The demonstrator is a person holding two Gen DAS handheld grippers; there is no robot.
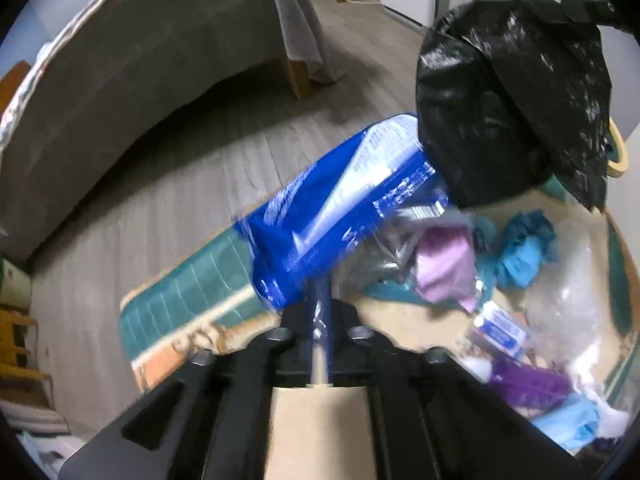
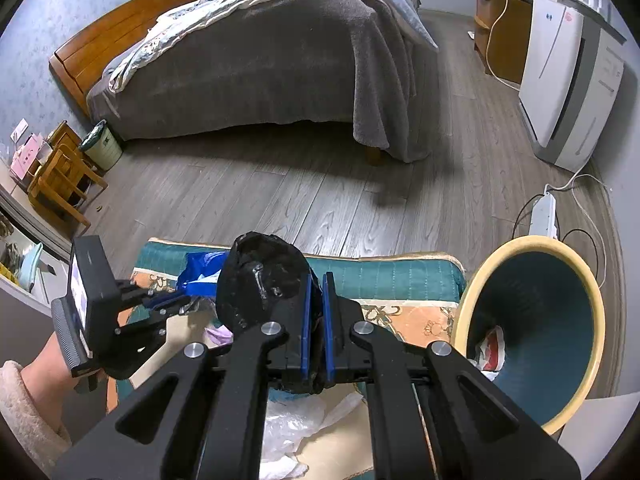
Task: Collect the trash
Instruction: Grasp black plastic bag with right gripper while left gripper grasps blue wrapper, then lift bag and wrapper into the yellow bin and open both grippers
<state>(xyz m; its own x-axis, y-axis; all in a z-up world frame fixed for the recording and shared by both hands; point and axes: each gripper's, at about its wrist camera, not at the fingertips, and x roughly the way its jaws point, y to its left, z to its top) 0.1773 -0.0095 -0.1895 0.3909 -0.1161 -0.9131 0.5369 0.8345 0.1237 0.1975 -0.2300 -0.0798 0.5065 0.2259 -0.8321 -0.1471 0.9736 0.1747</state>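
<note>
My left gripper (image 1: pixel 320 316) is shut on a fold of a blue and white plastic wrapper (image 1: pixel 340 200), which stands up blurred over the rug (image 1: pixel 188 292). The right wrist view has that gripper (image 2: pixel 178 305) at the left with the wrapper (image 2: pixel 200 278) beyond it. My right gripper (image 2: pixel 316 320) is shut on a crumpled black trash bag (image 2: pixel 260 280), pinched between its blue pads and held above the rug (image 2: pixel 392 280). The bag (image 1: pixel 512 100) hangs at the upper right of the left wrist view. Pink cloth (image 1: pixel 444 264) and blue crumpled paper (image 1: pixel 524 256) lie under clear plastic.
A cream-rimmed teal bin (image 2: pixel 596 320) lies tipped at the right with scraps inside. White plastic film (image 2: pixel 296 424) lies under my right gripper. A bed (image 2: pixel 260 72), an air purifier (image 2: pixel 568 92), a power strip (image 2: pixel 544 212) and a wooden stool (image 2: pixel 60 184) ring the floor. A sleeve (image 2: pixel 24 400) shows at the lower left.
</note>
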